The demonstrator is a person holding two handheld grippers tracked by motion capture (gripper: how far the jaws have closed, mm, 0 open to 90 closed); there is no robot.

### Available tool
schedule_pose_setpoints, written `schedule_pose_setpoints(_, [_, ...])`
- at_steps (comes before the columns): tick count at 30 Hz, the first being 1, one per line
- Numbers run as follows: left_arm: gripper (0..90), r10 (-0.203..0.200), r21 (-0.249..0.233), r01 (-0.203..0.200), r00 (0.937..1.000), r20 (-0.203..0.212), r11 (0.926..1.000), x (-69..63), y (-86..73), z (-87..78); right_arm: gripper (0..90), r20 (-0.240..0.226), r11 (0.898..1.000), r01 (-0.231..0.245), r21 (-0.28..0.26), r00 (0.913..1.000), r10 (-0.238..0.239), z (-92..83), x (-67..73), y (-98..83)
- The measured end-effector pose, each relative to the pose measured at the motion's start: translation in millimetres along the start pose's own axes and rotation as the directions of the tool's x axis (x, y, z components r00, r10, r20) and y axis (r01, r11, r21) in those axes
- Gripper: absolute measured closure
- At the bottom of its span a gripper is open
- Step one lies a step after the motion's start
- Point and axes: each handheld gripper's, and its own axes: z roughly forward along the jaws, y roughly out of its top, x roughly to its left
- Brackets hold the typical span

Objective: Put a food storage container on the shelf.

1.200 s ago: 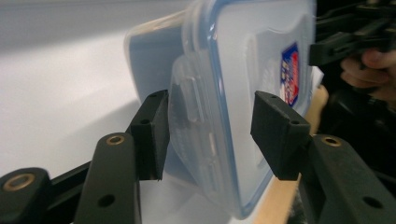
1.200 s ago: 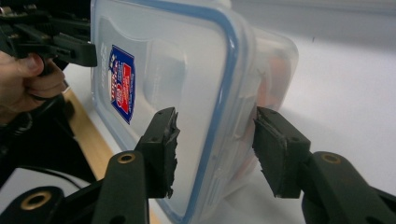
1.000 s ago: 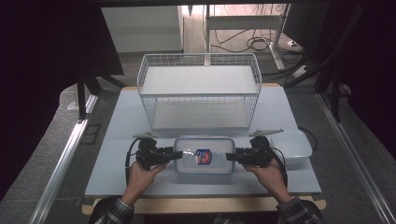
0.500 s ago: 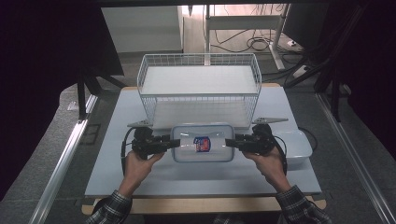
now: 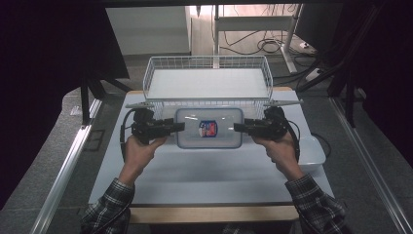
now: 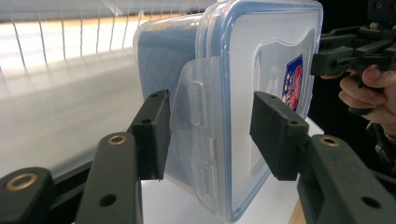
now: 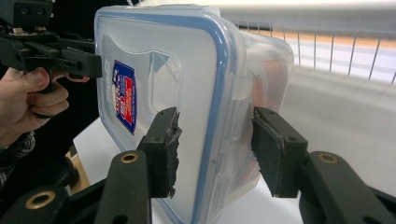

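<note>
- While gripped at both short ends, clear plastic box with blue-rimmed lid hangs level above the bench, just in front of the wire basket.
- Lid clipped on, red and blue label at its middle; contents hard to tell through the cloudy wall, apart from an orange-red blur inside in the right gripper view.
- Left gripper half closed on the box's left end, one pad under the base and the other on the lid, side clip between them.
- Right gripper clamped likewise on the opposite end, pads pressing lid and base.
- Wire basket white, open-topped, standing at the far side of the bench, with only a pale flat bottom visible inside.
- Small white tray at the right edge of the bench, near the right forearm, well apart from the box; contents cannot be made out.
- Basket's near wall directly beyond the box.
- Plaid sleeves entering from the near edge.
</note>
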Motion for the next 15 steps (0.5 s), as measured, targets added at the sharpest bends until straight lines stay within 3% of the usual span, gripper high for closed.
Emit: schedule_pose_setpoints(15, [49.1,-0.006,-0.066,0.006,1.0000,-0.005,0.9978,7.7,61.3,-14.1,52.6,0.010,0.999,0.039,-0.037,0.9992,-0.039,0.2,2.4,67.5])
